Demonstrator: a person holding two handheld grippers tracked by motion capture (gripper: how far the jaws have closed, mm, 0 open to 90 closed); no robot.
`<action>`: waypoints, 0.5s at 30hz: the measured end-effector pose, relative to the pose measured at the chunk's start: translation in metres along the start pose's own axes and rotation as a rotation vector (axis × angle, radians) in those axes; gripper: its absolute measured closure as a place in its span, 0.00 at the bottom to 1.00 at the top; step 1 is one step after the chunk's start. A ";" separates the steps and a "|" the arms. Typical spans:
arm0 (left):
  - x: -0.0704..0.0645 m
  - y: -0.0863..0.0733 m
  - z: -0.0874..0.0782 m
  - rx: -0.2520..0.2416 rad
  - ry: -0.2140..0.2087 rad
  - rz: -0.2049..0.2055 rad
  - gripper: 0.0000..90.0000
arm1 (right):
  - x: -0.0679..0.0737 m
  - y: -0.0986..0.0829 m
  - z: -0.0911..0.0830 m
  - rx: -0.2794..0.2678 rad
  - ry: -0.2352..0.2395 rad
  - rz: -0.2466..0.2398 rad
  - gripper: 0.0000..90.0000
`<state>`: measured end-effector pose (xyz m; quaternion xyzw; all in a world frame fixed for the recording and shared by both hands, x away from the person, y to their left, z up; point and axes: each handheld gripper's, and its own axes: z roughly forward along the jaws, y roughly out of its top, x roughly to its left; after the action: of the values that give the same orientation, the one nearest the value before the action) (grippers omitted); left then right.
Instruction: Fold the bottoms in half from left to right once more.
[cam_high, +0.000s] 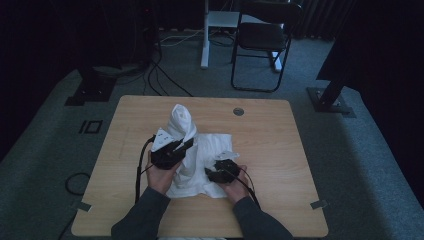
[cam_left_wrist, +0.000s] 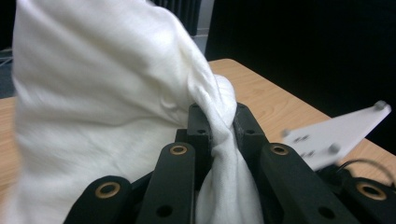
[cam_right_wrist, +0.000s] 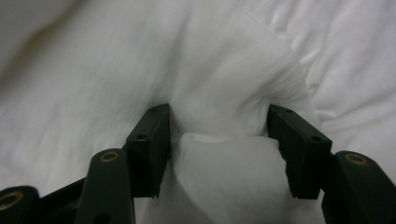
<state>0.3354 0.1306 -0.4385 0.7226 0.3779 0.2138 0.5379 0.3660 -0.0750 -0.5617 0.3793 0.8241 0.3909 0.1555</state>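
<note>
White cloth (cam_high: 200, 150), 1 piece: left gripper (cam_high: 172, 147) clenched on raised fold; right gripper (cam_high: 220, 170) spread around near bunch. Clamp before lifting evenly.

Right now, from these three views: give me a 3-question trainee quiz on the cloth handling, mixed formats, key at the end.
1. True or false: the left gripper is clamped on a bunch of the white cloth.
2. Multiple choice: how do the right gripper's jaws stand? A) pressed together B) apart, with a fold of cloth between them C) apart, with nothing between them.
3. Fill in: the cloth lifted by the left gripper stands up as a ____ above the wooden table.

Key: 1 true; 2 B; 3 peak.
</note>
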 end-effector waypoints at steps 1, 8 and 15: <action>-0.001 -0.001 0.002 0.006 0.000 0.004 0.90 | 0.003 0.002 0.003 0.005 0.036 -0.025 0.38; -0.007 -0.022 0.024 0.070 -0.053 -0.011 0.90 | -0.031 -0.004 -0.052 -0.122 0.167 -0.024 0.40; -0.025 -0.045 0.058 0.194 -0.107 -0.022 0.90 | -0.073 -0.016 -0.082 -0.158 0.056 0.063 0.41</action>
<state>0.3467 0.0815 -0.4978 0.7776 0.3753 0.1314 0.4870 0.3615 -0.1787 -0.5237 0.3805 0.7824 0.4699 0.1493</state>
